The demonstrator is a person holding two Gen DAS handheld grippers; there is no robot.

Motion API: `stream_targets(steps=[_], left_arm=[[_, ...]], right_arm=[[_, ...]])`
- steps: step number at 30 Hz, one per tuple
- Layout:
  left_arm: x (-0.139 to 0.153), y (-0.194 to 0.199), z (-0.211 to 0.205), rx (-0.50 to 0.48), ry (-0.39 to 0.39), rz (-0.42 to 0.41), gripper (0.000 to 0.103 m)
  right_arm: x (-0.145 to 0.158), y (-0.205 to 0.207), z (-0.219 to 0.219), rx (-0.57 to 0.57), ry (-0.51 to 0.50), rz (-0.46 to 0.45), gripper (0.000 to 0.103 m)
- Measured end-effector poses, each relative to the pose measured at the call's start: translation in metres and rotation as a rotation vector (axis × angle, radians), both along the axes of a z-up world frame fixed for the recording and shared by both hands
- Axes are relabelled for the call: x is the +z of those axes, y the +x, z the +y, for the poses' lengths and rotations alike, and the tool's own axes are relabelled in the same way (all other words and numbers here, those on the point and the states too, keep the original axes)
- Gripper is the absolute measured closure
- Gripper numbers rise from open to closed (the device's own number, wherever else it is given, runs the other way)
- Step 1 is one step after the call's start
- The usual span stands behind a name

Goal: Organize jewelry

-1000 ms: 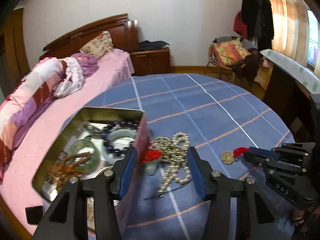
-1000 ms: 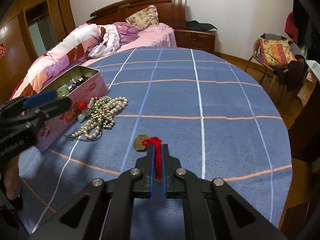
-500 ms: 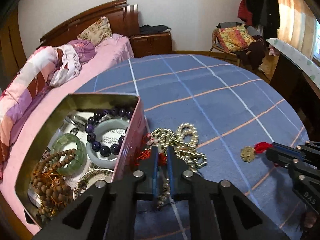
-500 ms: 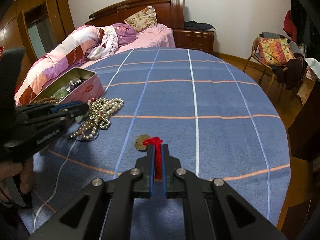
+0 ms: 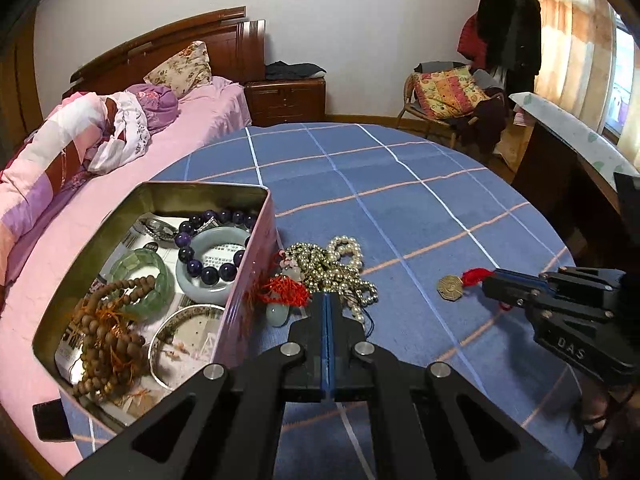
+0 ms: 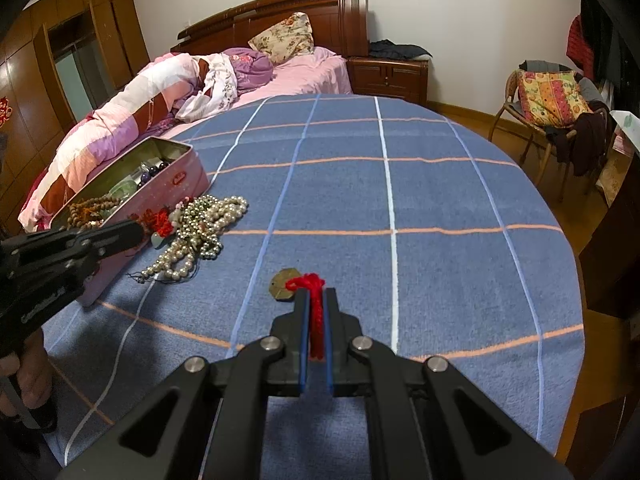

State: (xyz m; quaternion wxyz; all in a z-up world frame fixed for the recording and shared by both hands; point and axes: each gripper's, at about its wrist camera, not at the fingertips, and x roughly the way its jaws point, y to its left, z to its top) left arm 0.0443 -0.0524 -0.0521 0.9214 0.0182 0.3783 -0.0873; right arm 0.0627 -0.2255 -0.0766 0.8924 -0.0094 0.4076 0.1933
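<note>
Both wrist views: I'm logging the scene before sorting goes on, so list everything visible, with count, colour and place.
tin box: one, pink, table's left edge
bracelets: several, purple, green, brown, pale, inside the tin
pearl strands: one pile, cream, beside the tin
red-corded pendant: one, against the tin
coin charm: one, brass, red tassel
tablecloth: one, blue plaid
bed: one, pink
chair: one, right
left gripper: shut
right gripper: fingers clamp the tassel

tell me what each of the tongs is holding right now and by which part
The right tongs are shut on the red tassel cord of the brass coin charm. The left tongs are shut; whether they pinch anything cannot be told.
</note>
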Motion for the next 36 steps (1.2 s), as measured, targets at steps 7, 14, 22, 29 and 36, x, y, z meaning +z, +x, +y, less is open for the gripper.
stream_targets(steps=[7,14,22,29,36], left_arm=[[-0.008,0.012,0.005,0.037,-0.001,0.037,0.103],[-0.02,0.024,-0.012,-0.006,0.002,0.097,0.102],[-0.023,0.031,-0.021,-0.021,0.019,0.111,0.1],[-0.008,0.023,-0.026,-0.019,0.037,0.027,0.04],[-0.016,0.039,-0.034,-0.046,0.061,0.051,0.041]], right_arm=[[-0.001,0.002,0.0,0.005,0.001,0.004,0.094],[-0.001,0.001,0.002,0.006,0.003,0.007,0.094],[-0.003,0.001,0.003,0.008,0.004,0.011,0.094],[-0.003,0.001,0.002,0.009,0.005,0.013,0.094],[-0.004,0.002,0.001,0.005,0.012,0.015,0.094]])
